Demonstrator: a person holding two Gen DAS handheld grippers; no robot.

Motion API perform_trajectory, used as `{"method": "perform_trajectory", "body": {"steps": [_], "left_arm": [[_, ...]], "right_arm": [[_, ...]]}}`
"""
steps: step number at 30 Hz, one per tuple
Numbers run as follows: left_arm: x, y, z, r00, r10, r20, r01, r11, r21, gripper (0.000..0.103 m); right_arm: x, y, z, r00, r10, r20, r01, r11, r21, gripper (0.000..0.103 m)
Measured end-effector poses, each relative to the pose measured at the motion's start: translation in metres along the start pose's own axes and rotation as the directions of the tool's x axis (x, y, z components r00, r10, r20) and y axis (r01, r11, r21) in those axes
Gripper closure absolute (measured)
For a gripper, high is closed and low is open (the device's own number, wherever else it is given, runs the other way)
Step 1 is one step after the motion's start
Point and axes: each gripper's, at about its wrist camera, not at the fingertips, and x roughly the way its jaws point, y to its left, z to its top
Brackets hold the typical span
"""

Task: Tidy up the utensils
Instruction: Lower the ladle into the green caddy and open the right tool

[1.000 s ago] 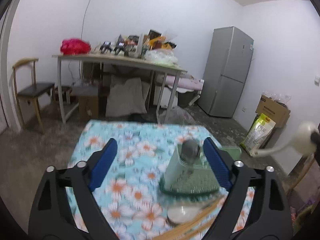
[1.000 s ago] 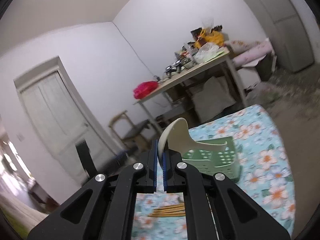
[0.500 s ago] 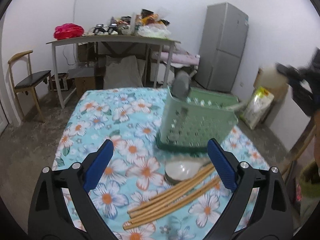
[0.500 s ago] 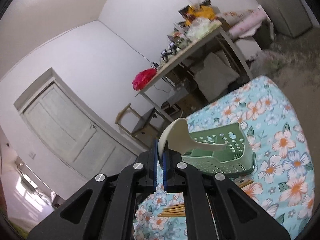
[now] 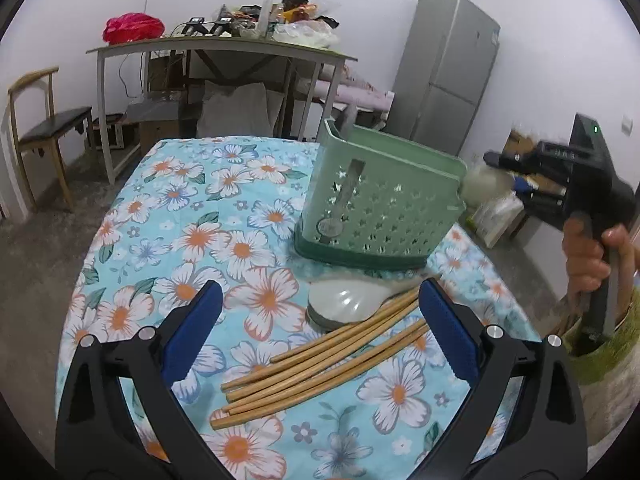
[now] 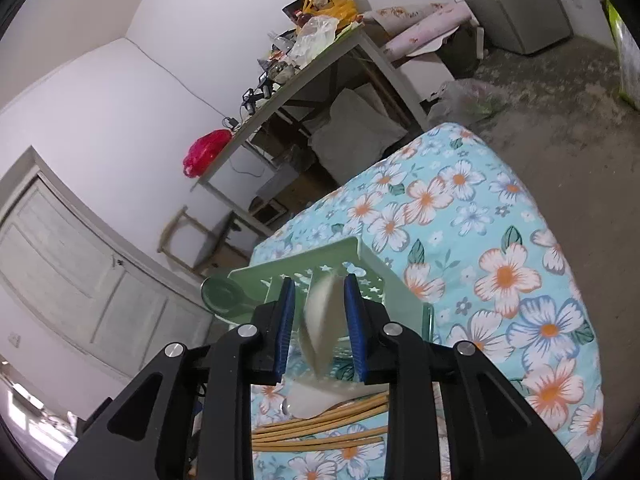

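Chopsticks (image 5: 320, 364), floral tablecloth (image 5: 192, 232), cluttered desk (image 5: 224, 46)

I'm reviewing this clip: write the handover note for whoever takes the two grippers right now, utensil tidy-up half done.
Right gripper: jaws opening, white spoon loose between them, right over the green basket. It looks to be dropping in.
Left gripper: wide open, empty, hovering above the chopsticks on the flowered tablecloth.
Done: a metal utensil already stands in the basket.
Left: a second white spoon lies in front of the basket, its handle under the chopsticks. The chopstick bundle and that spoon still need to go into the basket.
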Motion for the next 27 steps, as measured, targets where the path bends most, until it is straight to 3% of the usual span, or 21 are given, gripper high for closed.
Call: {"method": "perform_trajectory", "body": {"steps": [3,6,11,13,16,18,22,24,27], "left_arm": [[-0.001,0.005,0.001,1.000,-0.013,0.006,0.013,0.999,-0.038,0.008],[-0.004,0.010,0.000,1.000,-0.025,0.018,0.026,0.997,-0.068,0.008],[-0.006,0.019,0.000,0.996,-0.084,0.025,0.086,0.990,-0.109,0.008],[-0.005,0.023,0.000,0.995,-0.095,0.024,0.097,0.988,-0.120,0.008],[-0.004,0.027,-0.002,0.993,-0.113,0.023,0.115,0.986,-0.116,0.008],[-0.002,0.030,-0.003,0.993,-0.119,0.017,0.120,0.986,-0.116,0.008],[0.007,0.034,-0.007,0.994,-0.103,-0.025,0.099,0.988,-0.121,0.008],[0.012,0.036,-0.009,0.996,-0.075,-0.052,0.068,0.990,-0.120,0.008],[0.015,0.040,-0.012,0.996,-0.044,-0.077,0.034,0.991,-0.129,0.008]], "right_arm": [[-0.004,0.010,-0.001,0.997,-0.068,0.038,0.069,0.997,-0.037,0.077],[-0.014,0.016,-0.002,0.982,-0.154,0.113,0.164,0.983,-0.084,0.068],[-0.045,0.037,-0.010,0.946,-0.217,0.242,0.257,0.955,-0.146,0.057],[-0.057,0.046,-0.018,0.932,-0.230,0.280,0.286,0.942,-0.176,0.048],[-0.068,0.058,-0.035,0.920,-0.256,0.297,0.330,0.915,-0.231,0.038],[-0.064,0.060,-0.050,0.923,-0.279,0.266,0.349,0.898,-0.269,0.032],[-0.030,0.052,-0.094,0.928,-0.358,0.101,0.370,0.865,-0.338,0.028],[-0.004,0.044,-0.121,0.916,-0.402,-0.016,0.368,0.853,-0.369,0.027],[0.022,0.038,-0.150,0.895,-0.432,-0.112,0.353,0.839,-0.413,0.023]]}}
